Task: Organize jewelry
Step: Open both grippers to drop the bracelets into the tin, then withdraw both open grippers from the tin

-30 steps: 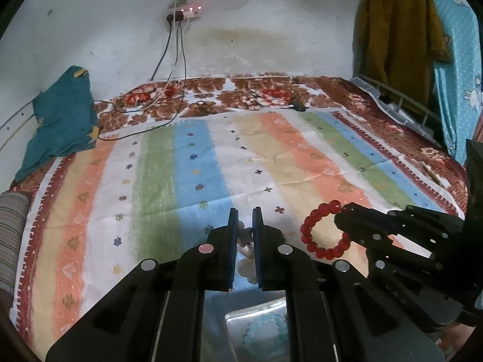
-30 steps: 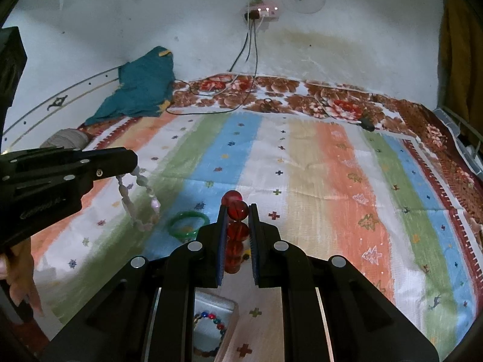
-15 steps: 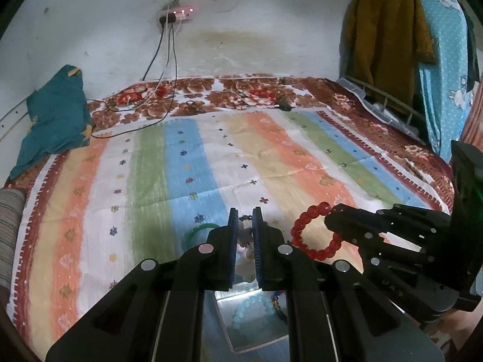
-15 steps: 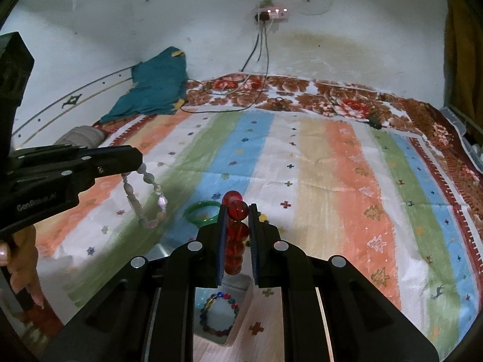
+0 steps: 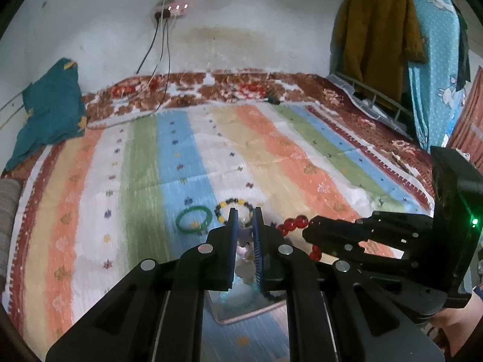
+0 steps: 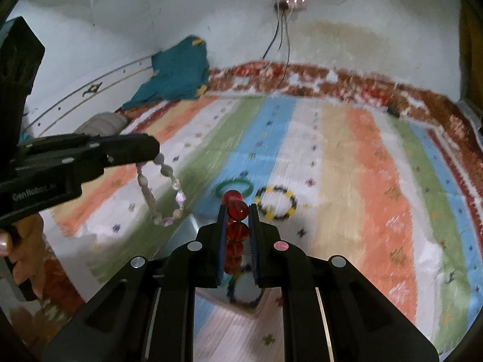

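From my seat I can read only one marking: pale lettering, "GenRobot.AI", printed on the black side of the left gripper point(image 6: 151, 150) in the right wrist view, its last letters soft with blur. I find no other legible text, number or label.

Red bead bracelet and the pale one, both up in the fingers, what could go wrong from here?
1. The red bead bracelet is pinched by only a few beads, so it might slip.
2. The pale bracelet dangles freely and may snag the tray rim.
3. The two grippers are close and could bump.
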